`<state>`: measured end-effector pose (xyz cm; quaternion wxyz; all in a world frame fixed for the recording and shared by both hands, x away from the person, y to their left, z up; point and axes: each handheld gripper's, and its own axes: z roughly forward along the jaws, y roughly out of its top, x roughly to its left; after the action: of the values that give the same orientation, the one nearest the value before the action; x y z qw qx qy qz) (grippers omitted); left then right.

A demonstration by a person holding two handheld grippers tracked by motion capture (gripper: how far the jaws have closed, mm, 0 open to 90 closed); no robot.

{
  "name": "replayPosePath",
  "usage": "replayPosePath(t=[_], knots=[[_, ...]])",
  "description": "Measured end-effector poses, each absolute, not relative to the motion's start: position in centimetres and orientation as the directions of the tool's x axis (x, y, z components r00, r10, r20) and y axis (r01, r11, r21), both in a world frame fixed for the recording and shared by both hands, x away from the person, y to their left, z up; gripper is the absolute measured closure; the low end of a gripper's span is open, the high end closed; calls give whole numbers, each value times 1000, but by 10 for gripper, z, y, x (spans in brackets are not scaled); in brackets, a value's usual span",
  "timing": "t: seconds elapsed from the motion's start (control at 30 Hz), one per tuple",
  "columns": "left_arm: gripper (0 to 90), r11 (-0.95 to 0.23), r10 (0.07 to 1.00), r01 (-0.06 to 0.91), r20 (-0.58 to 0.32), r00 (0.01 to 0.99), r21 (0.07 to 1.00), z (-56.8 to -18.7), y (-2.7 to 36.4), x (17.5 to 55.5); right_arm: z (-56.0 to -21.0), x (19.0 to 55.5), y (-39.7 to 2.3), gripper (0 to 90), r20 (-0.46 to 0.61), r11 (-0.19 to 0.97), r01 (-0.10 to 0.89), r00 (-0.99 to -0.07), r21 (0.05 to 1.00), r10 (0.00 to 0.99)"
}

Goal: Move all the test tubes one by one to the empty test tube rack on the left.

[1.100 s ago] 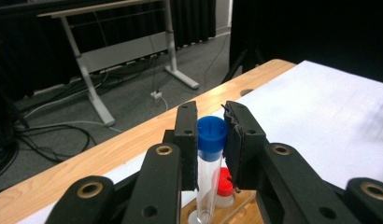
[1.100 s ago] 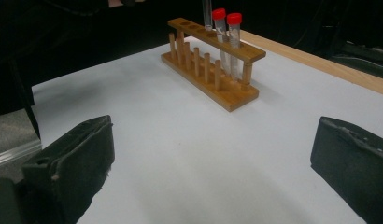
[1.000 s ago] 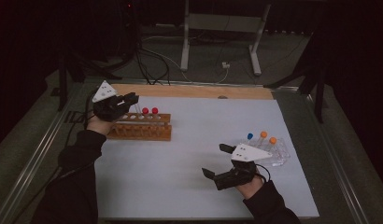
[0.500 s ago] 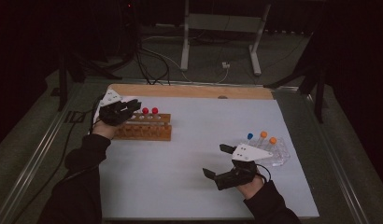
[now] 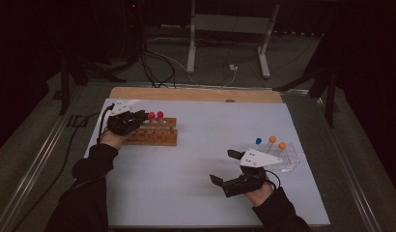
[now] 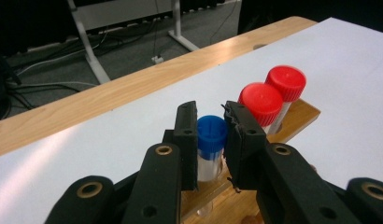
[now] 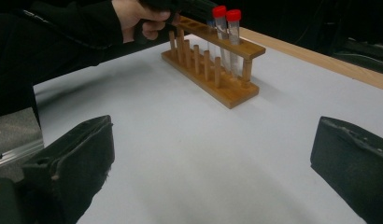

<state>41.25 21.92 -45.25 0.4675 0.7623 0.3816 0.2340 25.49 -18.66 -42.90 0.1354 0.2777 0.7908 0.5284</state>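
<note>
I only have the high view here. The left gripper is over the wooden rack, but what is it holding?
Observer: The left gripper is shut on a blue-capped tube, seen in its own view.
Operator: Is that tube in the rack?
Observer: Its lower end goes into a hole of the wooden rack, beside two red-capped tubes.
Operator: And the right gripper?
Observer: The right gripper is open, jaws wide apart above the bare white tabletop.

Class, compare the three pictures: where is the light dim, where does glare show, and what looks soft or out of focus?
High view: dim overall, the floor and background nearly black, the white table the brightest area. Left gripper view: soft glare along the wooden table edge, the blue-capped tube sharp, the left claw slightly soft up close. Right gripper view: near claw pads blurred, the wooden rack clearer.
</note>
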Motion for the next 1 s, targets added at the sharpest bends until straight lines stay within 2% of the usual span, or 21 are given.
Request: replayPosePath(t=[0.1, 0.23, 0.3, 0.47, 0.57, 0.6, 0.7, 1.0], knots=[[752, -259, 797, 361, -13, 603, 896, -451, 221, 411, -429, 255, -187, 0, 81, 286, 296, -809, 911, 582], [553, -226, 801, 346, -29, 598, 911, -440, 228, 407, -427, 256, -190, 0, 77, 275, 289, -805, 917, 589], [413, -201, 791, 335, -50, 610, 921, -432, 232, 402, -425, 256, -192, 0, 68, 272, 278, -804, 921, 591], [206, -168, 759, 305, -74, 647, 937, -415, 235, 384, -419, 259, -203, 0, 20, 272, 231, -795, 934, 606], [140, -156, 723, 285, -87, 686, 946, -409, 235, 372, -414, 260, -213, 0, 8, 274, 233, -776, 933, 631], [92, -152, 708, 278, -92, 700, 949, -408, 235, 368, -412, 261, -216, 0, 12, 266, 237, -767, 934, 642], [27, -150, 678, 256, -89, 730, 955, -405, 230, 353, -408, 263, -229, 0, 0, 256, 244, -723, 935, 690], [9, -174, 593, 214, -71, 802, 961, -415, 210, 311, -418, 274, -258, 0, -12, 233, 309, -579, 922, 815]])
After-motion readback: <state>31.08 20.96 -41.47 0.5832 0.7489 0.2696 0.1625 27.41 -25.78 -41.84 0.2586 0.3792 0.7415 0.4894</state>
